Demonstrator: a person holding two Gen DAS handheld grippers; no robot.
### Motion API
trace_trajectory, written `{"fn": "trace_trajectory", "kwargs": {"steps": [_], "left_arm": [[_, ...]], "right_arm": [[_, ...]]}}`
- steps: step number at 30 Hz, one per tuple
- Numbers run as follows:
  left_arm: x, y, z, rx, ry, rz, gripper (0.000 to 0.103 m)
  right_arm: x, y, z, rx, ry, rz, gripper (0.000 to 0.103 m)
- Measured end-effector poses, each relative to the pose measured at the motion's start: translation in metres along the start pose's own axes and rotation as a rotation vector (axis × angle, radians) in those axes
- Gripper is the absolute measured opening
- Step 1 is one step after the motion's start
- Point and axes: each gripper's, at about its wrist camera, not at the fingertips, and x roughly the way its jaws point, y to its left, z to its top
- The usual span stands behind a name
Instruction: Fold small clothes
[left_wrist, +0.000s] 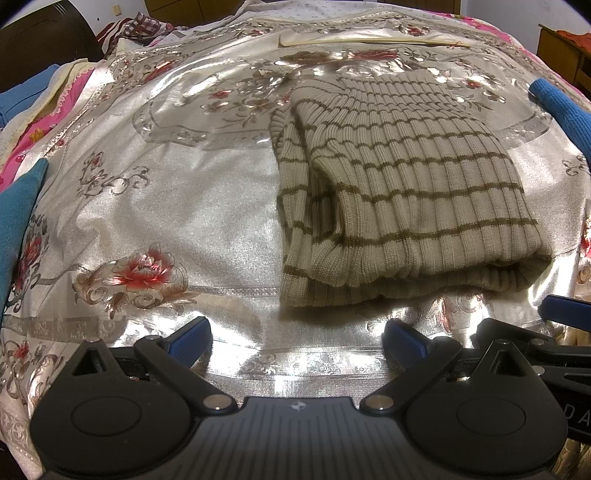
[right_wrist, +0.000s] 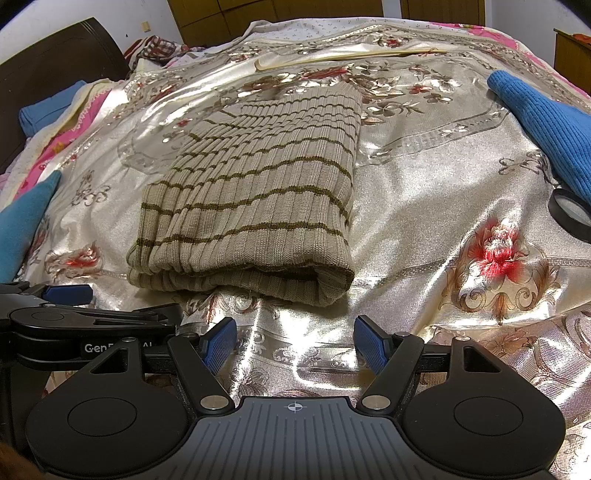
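From the left wrist camera, the left gripper (left_wrist: 297, 341) sits low over a shiny floral bedspread (left_wrist: 166, 206), its two blue-padded fingers spread wide apart with nothing between them. Ahead and a little to the right lies the striped knit sweater (left_wrist: 399, 192), beige with thin olive stripes, folded into a compact bundle. A sleeve or side panel is tucked over along its left edge, and the near edge shows stacked layers. The sweater rests flat on the bedspread, apart from the fingers. At the far right edge, part of the right gripper (left_wrist: 565, 314) shows as a blue pad on black linkage, just beside the left one. A blue knit garment (left_wrist: 561, 107) lies at the upper right, and a teal cloth (left_wrist: 18, 214) at the left edge.

From the right wrist camera, the right gripper (right_wrist: 294, 341) also hovers close to the bedspread (right_wrist: 424, 206), its ribbed blue pads held well apart and empty. The folded sweater (right_wrist: 258, 199) lies ahead and to the left, its thick folded edge facing the camera, not touched by either tool. The left gripper (right_wrist: 66, 291) shows at the left, side on, near the sweater's near left corner. The blue knit garment (right_wrist: 546, 122) stretches along the right side, with a round black-rimmed lens (right_wrist: 570, 214) lying at its near end. The teal cloth (right_wrist: 26, 218) sits at the left edge.
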Motion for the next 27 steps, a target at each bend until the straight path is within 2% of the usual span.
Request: {"fn": "trace_trajectory", "kwargs": {"steps": [27], "left_arm": [[0.0007, 0.0012, 0.0003, -0.007, 0.007, -0.007, 0.103]], "right_arm": [[0.0, 0.0, -0.0003, 0.0, 0.0, 0.0, 0.072]]}}
